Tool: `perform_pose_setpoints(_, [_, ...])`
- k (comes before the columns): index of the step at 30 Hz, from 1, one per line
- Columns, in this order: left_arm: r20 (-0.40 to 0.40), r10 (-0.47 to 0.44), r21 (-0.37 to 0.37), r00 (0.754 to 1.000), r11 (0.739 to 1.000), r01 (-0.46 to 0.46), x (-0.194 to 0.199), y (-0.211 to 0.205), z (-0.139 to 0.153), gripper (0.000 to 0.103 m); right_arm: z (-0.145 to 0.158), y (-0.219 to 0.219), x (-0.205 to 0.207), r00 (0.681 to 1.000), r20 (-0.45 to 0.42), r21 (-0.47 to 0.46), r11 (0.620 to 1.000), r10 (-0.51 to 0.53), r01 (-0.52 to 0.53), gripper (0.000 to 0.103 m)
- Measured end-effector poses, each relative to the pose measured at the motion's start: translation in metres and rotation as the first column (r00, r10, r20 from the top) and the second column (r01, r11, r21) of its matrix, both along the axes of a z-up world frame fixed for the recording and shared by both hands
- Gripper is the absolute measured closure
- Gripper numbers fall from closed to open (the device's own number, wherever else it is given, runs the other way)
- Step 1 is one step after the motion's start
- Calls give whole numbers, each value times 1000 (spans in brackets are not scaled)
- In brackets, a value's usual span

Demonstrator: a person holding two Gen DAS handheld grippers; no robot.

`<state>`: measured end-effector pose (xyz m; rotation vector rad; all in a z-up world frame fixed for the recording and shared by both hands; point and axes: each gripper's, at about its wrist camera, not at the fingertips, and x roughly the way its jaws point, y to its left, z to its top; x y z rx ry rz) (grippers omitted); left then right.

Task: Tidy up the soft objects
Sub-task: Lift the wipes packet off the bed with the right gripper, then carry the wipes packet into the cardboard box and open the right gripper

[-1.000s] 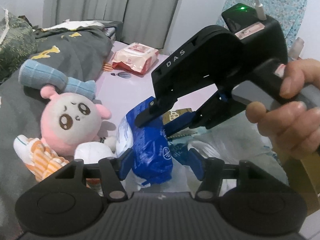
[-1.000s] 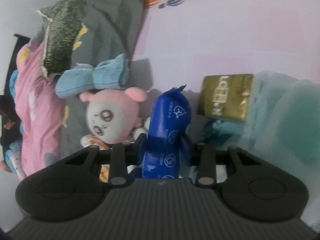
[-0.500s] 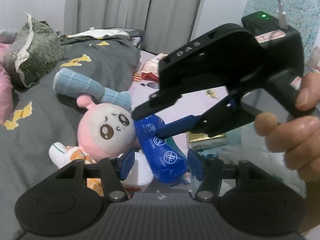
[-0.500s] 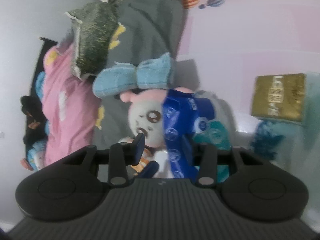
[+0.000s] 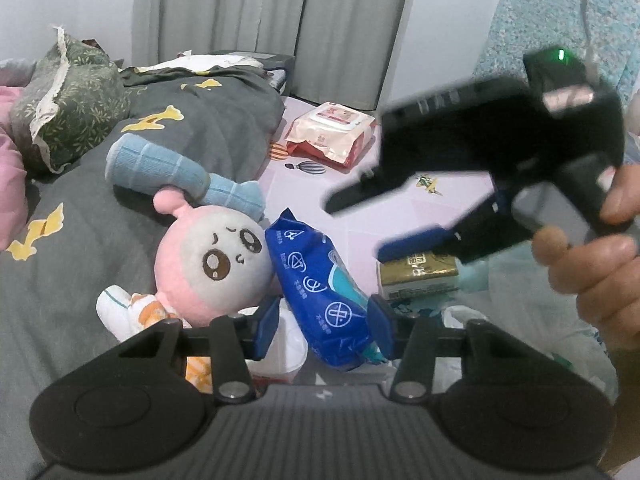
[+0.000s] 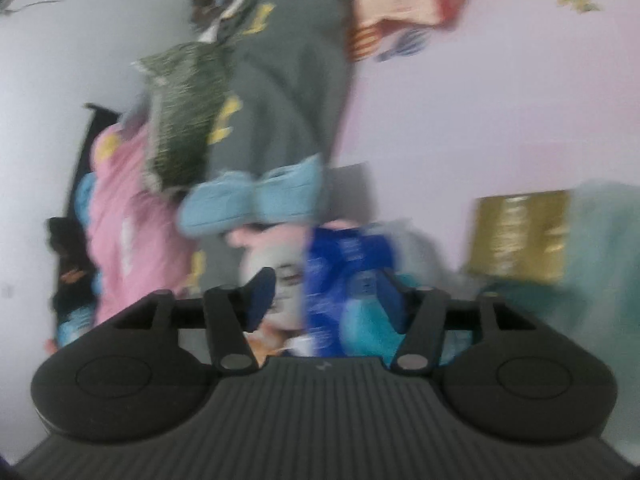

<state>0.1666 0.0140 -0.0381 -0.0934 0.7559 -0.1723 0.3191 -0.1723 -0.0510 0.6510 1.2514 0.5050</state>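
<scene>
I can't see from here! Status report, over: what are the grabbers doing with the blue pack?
Left gripper closing around blue pack. Right gripper opening, lifted clear. Pack leans on pink plush doll. Gold packet close beside.

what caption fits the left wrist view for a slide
Left gripper closing around a blue tissue pack beside a pink plush doll, as the right gripper opens above.

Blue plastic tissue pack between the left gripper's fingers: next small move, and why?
Probably finish closing the left gripper on the blue plastic tissue pack. Its jaws are closing with the pack between them, leaning on the pink round-headed plush doll. The right gripper is off the pack, jaws opening, so nothing else holds it.
</scene>
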Motion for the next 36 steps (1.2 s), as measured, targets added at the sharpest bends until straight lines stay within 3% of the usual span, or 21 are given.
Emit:
perform_pose_setpoints(7, [-14, 31, 6, 999, 1000, -31, 1, 8, -1, 54, -50, -2, 12, 988, -156, -32, 999, -12, 7, 29])
perform_pose_setpoints(12, [-37, 33, -15, 999, 999, -34, 4, 14, -1, 54, -66, 14, 21, 980, -197, 42, 999, 10, -2, 14])
perform_pose_setpoints(14, [-43, 24, -11, 999, 1000, -24, 5, 12, -1, 55, -64, 17, 19, 983, -183, 38, 999, 14, -7, 14])
perform_pose_setpoints(26, [-91, -11, -53, 996, 999, 7, 23, 3, 1, 57, -45, -2, 2, 996, -85, 36, 999, -6, 9, 42])
perform_pose_setpoints(36, [69, -62, 21, 996, 998, 60, -11, -29, 51, 58, -14, -37, -22, 999, -10, 171, 984, -40, 41, 46])
